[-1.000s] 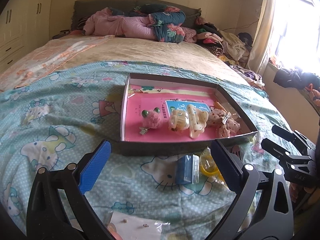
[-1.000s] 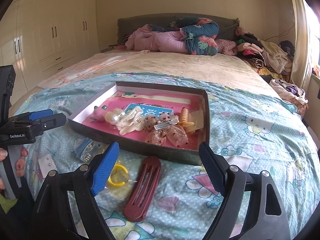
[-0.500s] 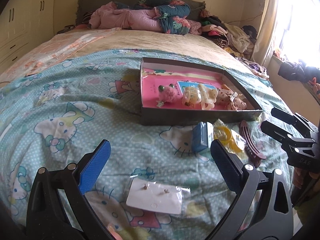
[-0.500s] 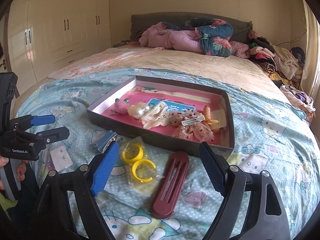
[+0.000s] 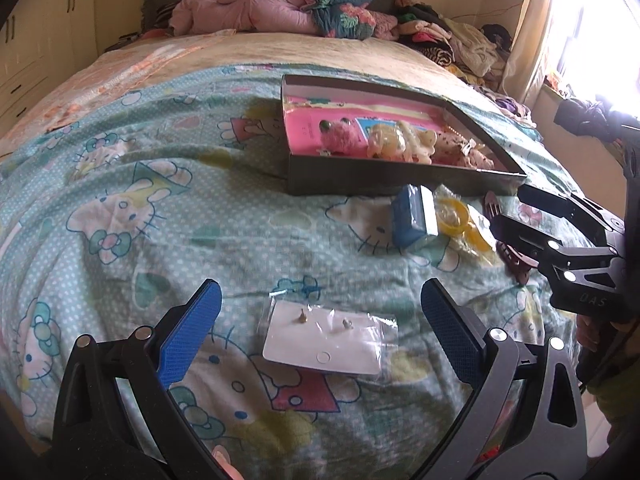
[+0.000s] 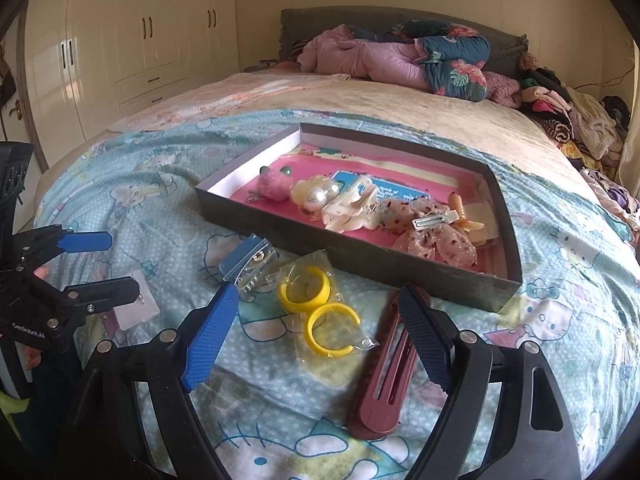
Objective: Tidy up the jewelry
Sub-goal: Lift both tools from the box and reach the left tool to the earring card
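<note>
A dark shallow box (image 5: 384,178) (image 6: 276,232) with a pink floor lies on the bedspread and holds hair clips and bows. In front of it lie a white earring card in a clear bag (image 5: 326,336) (image 6: 134,308), a small blue case (image 5: 412,216) (image 6: 248,260), two yellow rings in a bag (image 6: 316,306) (image 5: 456,216) and a long maroon hair clip (image 6: 384,380). My left gripper (image 5: 320,300) is open, with the earring card lying below, between its fingers. My right gripper (image 6: 320,308) is open over the yellow rings, its right finger above the maroon clip.
The cartoon-cat bedspread (image 5: 160,200) covers the near half of the bed. Pink and floral bedding (image 6: 400,60) is heaped at the headboard, and clothes (image 6: 568,120) are piled along the right side. White wardrobes (image 6: 120,48) stand at the left.
Both grippers have come down and toward the loose items in front of the box. The earring card now sits between my left fingers, and the yellow rings between my right fingers.
</note>
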